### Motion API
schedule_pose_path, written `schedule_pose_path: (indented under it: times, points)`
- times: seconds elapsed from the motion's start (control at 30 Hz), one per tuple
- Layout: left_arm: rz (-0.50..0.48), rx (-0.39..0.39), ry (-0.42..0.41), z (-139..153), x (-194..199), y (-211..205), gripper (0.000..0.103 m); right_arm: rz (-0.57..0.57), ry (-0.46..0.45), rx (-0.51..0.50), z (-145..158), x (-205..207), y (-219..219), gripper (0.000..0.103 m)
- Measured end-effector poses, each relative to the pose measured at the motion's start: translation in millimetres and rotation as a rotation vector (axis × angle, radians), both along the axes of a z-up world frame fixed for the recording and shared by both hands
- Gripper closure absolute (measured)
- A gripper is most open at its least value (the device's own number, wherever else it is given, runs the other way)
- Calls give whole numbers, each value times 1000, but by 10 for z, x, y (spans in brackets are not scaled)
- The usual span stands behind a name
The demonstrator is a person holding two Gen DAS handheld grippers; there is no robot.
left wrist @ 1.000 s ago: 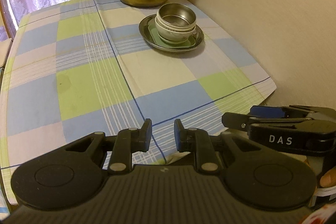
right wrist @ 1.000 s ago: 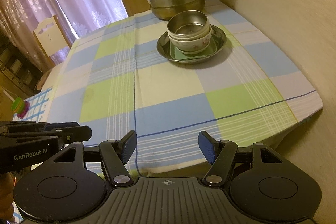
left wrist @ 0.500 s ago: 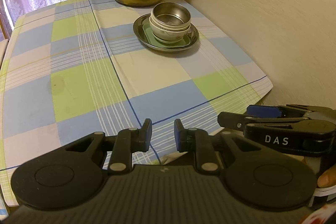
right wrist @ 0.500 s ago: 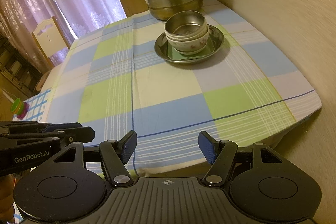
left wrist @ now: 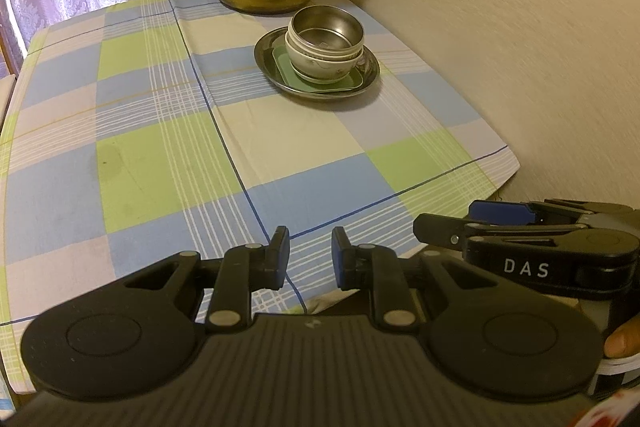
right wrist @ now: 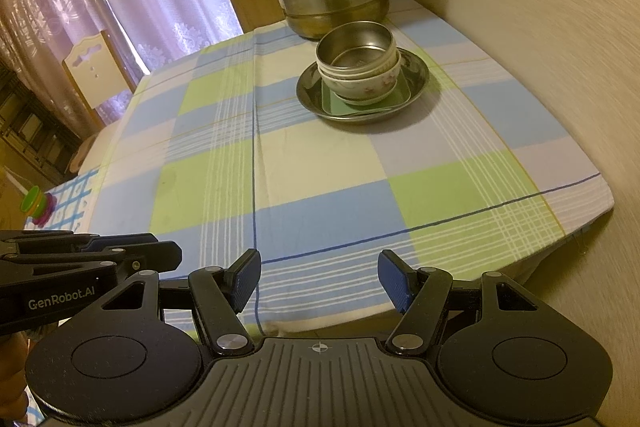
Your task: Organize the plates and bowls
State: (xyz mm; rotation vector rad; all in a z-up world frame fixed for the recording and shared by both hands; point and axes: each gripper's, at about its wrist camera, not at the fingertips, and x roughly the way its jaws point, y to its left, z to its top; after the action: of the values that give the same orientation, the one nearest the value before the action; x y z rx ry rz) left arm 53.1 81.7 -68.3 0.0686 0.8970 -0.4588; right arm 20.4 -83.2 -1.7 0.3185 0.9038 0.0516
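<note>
The steel bowl (left wrist: 327, 29) sits nested in white ceramic bowls (left wrist: 324, 65) on a green square plate (left wrist: 352, 81) inside the round steel plate (left wrist: 280, 83); stacking looks finished. Left tongs (left wrist: 307, 259) are narrow and empty, right tongs (right wrist: 318, 281) wide and empty, both well apart from the stack.

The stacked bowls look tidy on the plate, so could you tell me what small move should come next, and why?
Probably draw both grippers back: the bowls already sit nested on the plate, and the left gripper and right gripper hold nothing.
</note>
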Motion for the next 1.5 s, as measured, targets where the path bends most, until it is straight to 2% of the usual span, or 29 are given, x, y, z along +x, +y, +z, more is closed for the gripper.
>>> schedule_pose_path:
  times: [1.5]
  points:
    - [7, -10, -6, 67, 58, 42, 84, 9, -9, -9, 63, 63, 72, 38]
